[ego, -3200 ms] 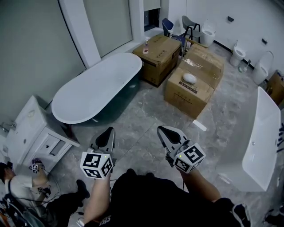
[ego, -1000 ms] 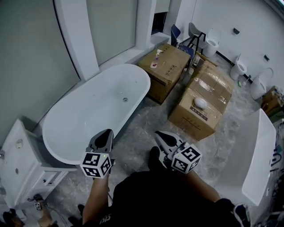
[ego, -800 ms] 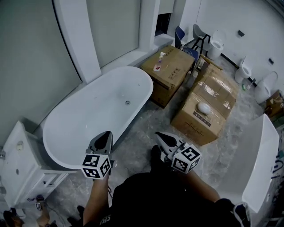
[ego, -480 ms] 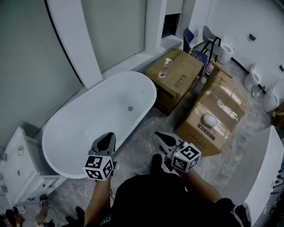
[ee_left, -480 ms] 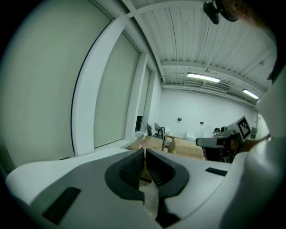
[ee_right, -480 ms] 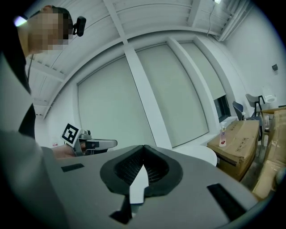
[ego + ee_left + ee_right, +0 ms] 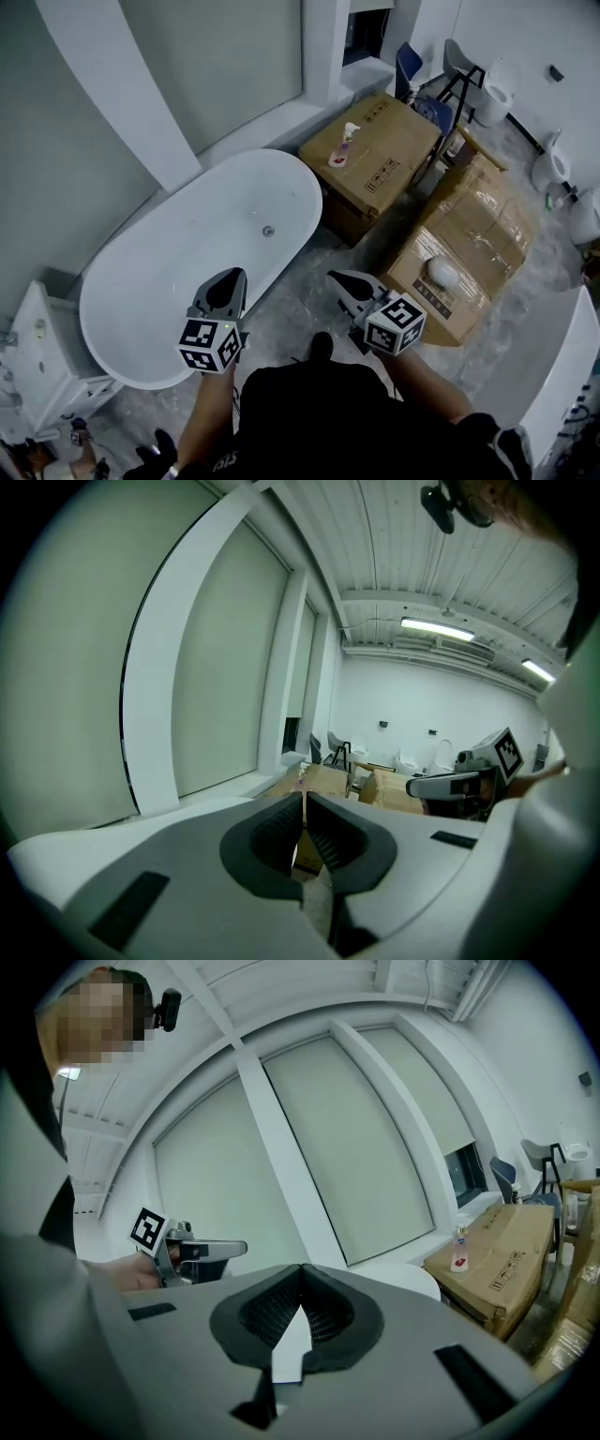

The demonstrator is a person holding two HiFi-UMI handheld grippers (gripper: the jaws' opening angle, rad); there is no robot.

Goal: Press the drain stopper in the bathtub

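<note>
Bottom edge of the head view: the person's dark top [image 7: 309,422], both arms reaching forward. Just above it is the left gripper [image 7: 225,281], jaws pressed together with only a hairline slit between the pads and nothing in them. To its right at centre frame is the right gripper [image 7: 340,279], jaws also closed tip to tip and empty. Both hang in the air. The right one is over the grey marbled floor [image 7: 300,305], and the left one shows against the near edge of the white bathtub [image 7: 159,281].

The bathtub runs from lower left up toward the middle of the frame. The drain stopper [image 7: 268,231] is a small round metal disc on the tub's bottom, toward its upper-right end, well apart from both grippers.

Past the tub, upper centre, a cardboard box [image 7: 389,155] has a spray bottle [image 7: 344,143] standing on top. A second box [image 7: 473,234] sits to the right. Far upper right are a chair [image 7: 457,62] and a toilet [image 7: 497,80].
</note>
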